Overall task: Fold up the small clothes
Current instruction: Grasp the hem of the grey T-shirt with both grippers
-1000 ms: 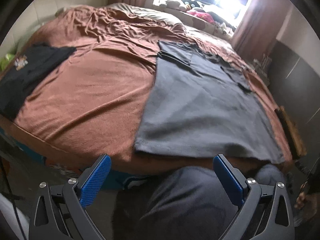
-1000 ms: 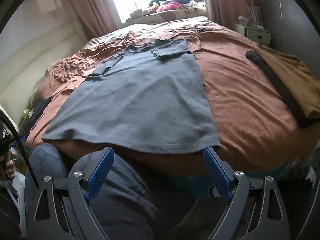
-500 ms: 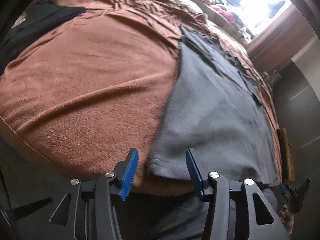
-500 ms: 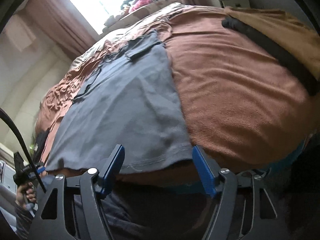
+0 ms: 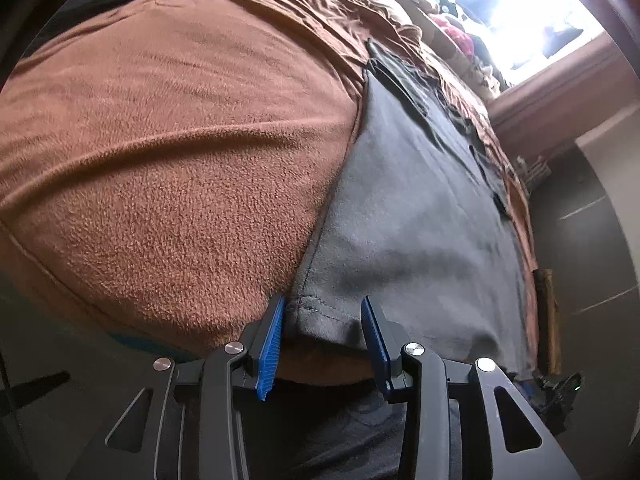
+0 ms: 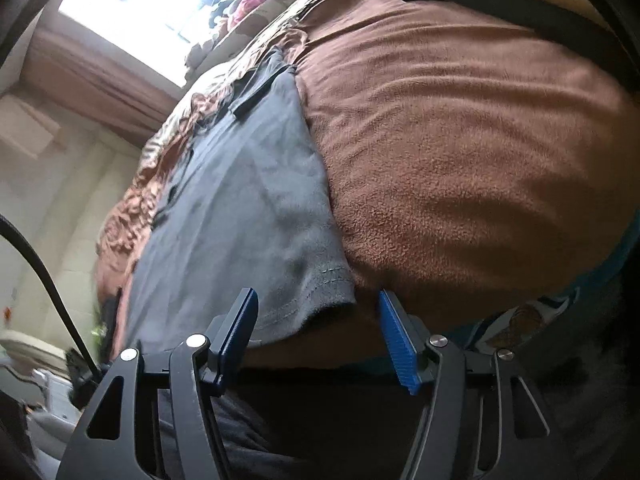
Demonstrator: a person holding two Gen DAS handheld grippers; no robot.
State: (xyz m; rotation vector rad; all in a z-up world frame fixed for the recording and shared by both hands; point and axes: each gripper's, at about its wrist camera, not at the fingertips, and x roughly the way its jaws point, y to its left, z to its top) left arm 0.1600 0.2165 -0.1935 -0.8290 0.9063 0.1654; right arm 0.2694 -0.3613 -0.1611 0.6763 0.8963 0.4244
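Left gripper (image 5: 324, 312) closing around grey shirt (image 5: 408, 220) hem corner, right gripper (image 6: 316, 306) closing around opposite corner, pads not yet pressing, brown blanket (image 5: 180, 152) beneath

You get daylight from the window (image 5: 532, 20), which is blown out to white in both views. The brown blanket (image 5: 180, 152) is evenly lit, with soft shadow under the bed edge. The fisheye bends everything near the dark rims, and the right view is slightly blurred.

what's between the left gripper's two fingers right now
In the left wrist view, the near hem corner of the grey shirt lies between the closing fingers of the left gripper, over the brown blanket.
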